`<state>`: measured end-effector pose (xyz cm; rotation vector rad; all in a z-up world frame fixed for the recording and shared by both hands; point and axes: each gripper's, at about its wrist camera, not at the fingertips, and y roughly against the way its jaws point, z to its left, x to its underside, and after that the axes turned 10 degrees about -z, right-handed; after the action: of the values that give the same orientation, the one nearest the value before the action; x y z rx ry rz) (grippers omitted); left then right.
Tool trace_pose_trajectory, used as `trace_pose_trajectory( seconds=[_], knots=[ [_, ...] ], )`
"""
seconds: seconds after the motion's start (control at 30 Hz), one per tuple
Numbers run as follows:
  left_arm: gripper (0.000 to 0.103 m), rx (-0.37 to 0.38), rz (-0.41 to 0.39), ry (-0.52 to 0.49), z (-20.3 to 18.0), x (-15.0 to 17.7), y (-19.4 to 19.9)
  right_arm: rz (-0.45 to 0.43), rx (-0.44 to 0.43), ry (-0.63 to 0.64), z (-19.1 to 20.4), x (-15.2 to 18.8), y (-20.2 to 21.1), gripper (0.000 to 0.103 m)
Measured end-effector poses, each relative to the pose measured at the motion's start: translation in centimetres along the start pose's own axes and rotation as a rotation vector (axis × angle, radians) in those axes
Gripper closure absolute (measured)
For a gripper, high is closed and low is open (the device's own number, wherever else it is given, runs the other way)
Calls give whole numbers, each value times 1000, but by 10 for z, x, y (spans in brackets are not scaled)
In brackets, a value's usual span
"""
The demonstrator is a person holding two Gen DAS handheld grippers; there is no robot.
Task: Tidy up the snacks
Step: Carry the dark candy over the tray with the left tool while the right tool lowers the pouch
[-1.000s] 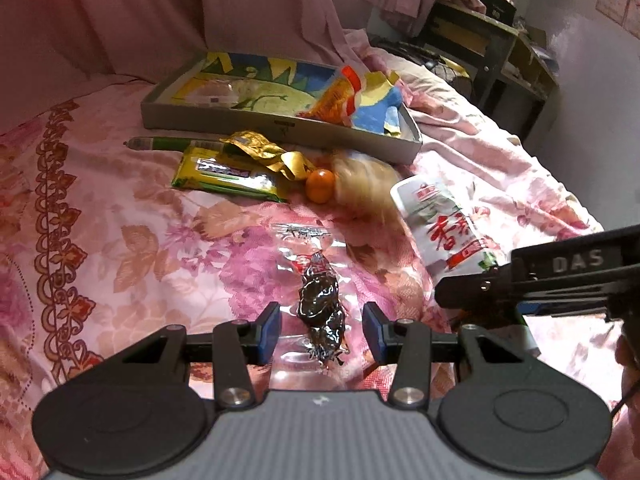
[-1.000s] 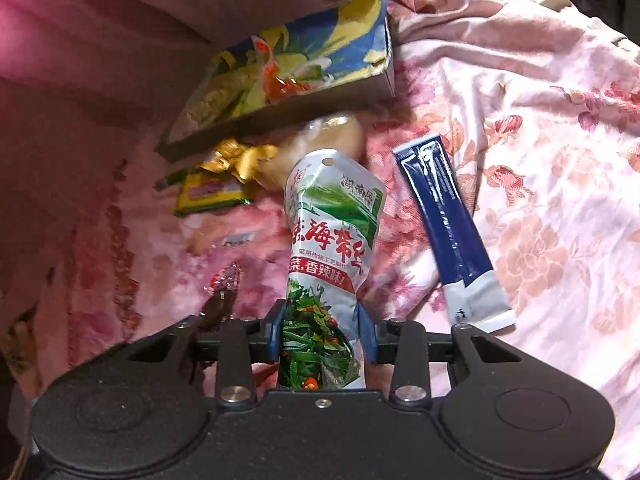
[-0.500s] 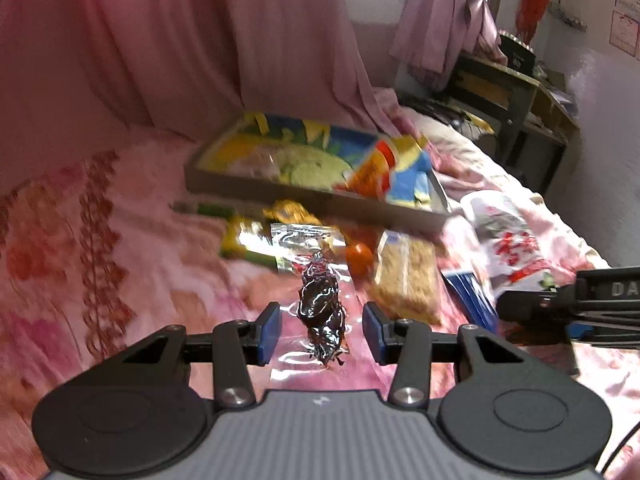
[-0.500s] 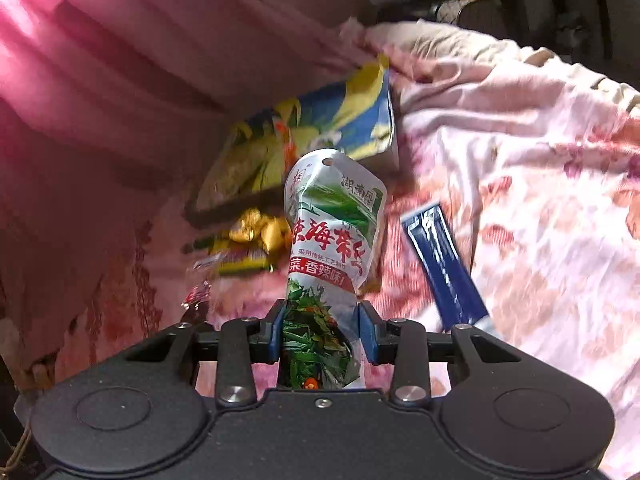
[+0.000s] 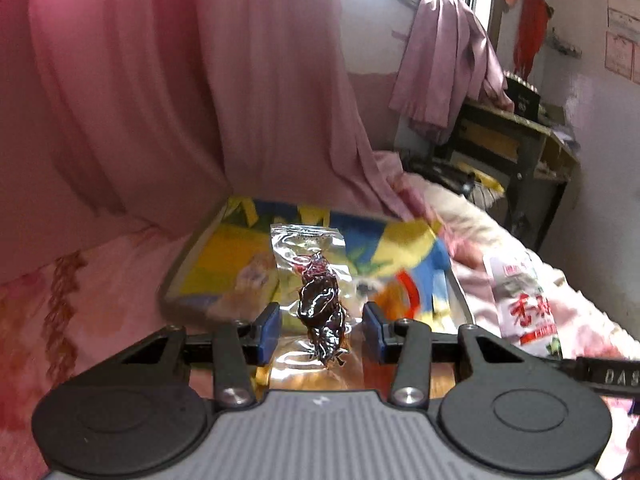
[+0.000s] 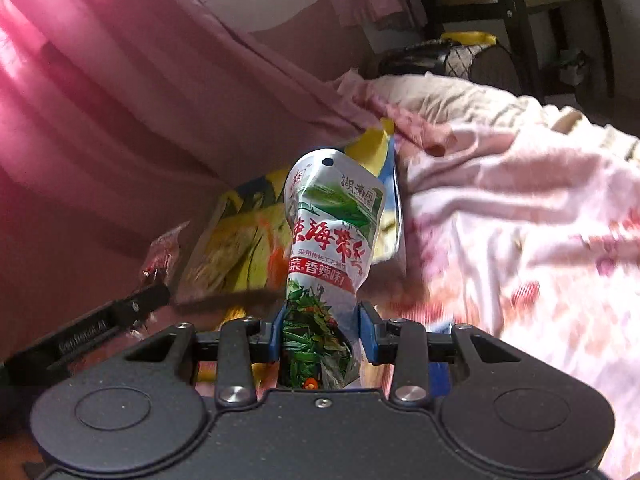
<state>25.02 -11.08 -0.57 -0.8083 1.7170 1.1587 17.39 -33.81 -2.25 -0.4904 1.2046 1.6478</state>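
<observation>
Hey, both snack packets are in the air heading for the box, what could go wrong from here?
1. The clear plastic packet with a dark dried snack is pinched only at its crinkly film edges by the left tongs, so it might slip out.
2. The tall green-and-white seaweed pouch sticks far past the right tongs and may snag the colourful shallow cardboard box.

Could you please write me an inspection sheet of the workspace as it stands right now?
Surface: floral bedspread, rumpled.
Job's things: shallow cardboard box, colourful lining; clear packet of dark dried fruit; seaweed snack pouch.
Clutter: nothing seen.
Grippers: left tongs shut on the clear packet, raised before the box; right tongs shut on the pouch.
Cables: nothing seen.
Surroundings: pink curtain; dark desk; window, hanging cloth.
</observation>
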Motion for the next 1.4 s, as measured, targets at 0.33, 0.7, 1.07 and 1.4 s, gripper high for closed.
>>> trace_pose_trajectory(
  seconds=[0.33,0.7,1.07,1.4],
  knots=[
    [55,46,-28,91,13,8,-78,-185,-10,63,-2,-26,-56,64],
    [55,106,6,19,9,27,-106,-120,73,167,3,-19,-121,64],
    [55,86,82,-3,9,36,-118,-75,90,188,2,-6,-138,60],
    [54,71,108,-6,10,37,-121,-45,94,163,-1,-4,-139,52]
  ],
)
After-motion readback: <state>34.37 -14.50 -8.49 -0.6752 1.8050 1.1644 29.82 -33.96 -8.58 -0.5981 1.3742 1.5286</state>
